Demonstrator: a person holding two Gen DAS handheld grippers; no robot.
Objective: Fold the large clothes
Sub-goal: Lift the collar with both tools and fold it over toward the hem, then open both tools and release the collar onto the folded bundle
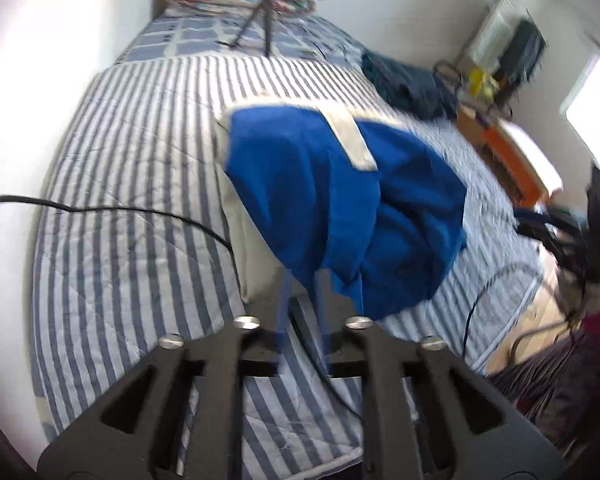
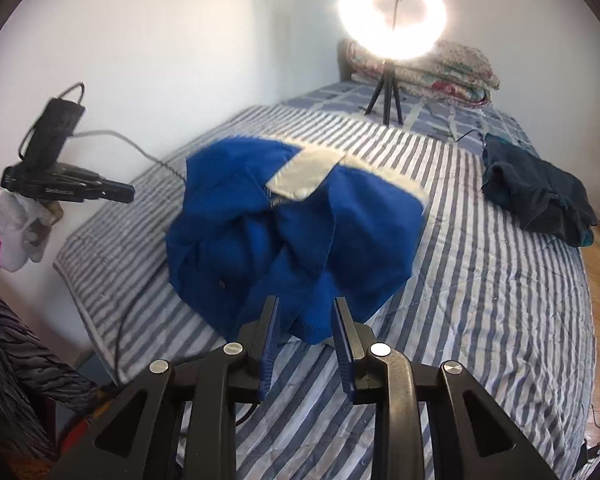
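Blue garment (image 2: 292,224) bunched on the striped bed cover (image 2: 480,280), both grippers slightly parted.

Left to right in the right wrist view: the left gripper (image 2: 118,194) hangs near the wall; the blue garment with its white strap (image 2: 308,178) lies mid-bed; a dark garment (image 2: 540,200) lies near the right edge. The right gripper (image 2: 306,312) stands narrowly parted, the hem between its pads but unpressed. The left gripper's fingers (image 1: 284,304) are blurred, narrowly parted, holding nothing.

In the right wrist view, bare striped bedspread (image 2: 480,280) lies open right of the blue garment (image 2: 284,232) heaped mid-frame. A dark clothes pile (image 2: 540,192) blocks the right edge, a ring light tripod (image 2: 386,92) the top, a black cable (image 2: 118,336) the lower left.
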